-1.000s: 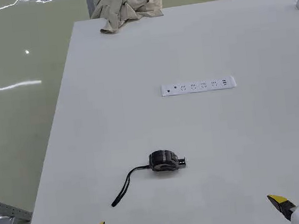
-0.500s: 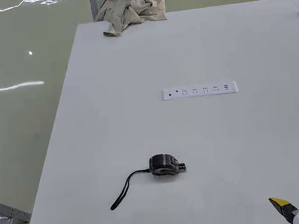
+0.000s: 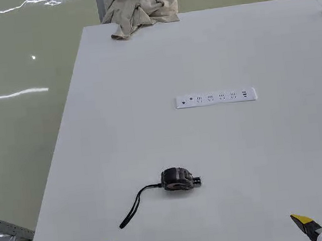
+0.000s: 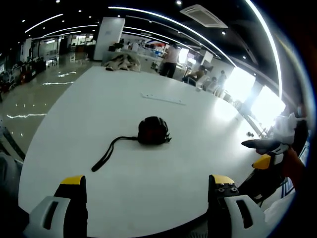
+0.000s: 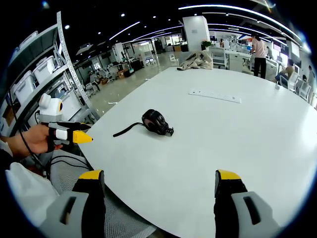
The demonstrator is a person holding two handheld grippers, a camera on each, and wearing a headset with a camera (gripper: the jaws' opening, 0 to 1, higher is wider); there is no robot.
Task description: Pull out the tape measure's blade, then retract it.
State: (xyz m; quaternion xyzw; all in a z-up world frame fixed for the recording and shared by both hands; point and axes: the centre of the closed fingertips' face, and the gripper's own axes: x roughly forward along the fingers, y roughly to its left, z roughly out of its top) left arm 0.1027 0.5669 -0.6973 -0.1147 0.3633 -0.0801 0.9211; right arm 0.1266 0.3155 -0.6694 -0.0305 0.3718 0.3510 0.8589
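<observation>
Fingers (image 4: 73, 180) spread on left gripper (image 4: 147, 179) and right gripper (image 5: 158, 174), both empty; tape (image 3: 177, 178) untouched (blade (image 3: 197, 180) in), whole task remains.

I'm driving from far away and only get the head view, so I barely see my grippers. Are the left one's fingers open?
Observer: Yes, the left gripper is wide open, nothing between its fingers.
Operator: And the right one?
Observer: The right gripper is open too, and empty.
Operator: Is anyone else around?
Observer: A person stands beyond the table's far end.
</observation>
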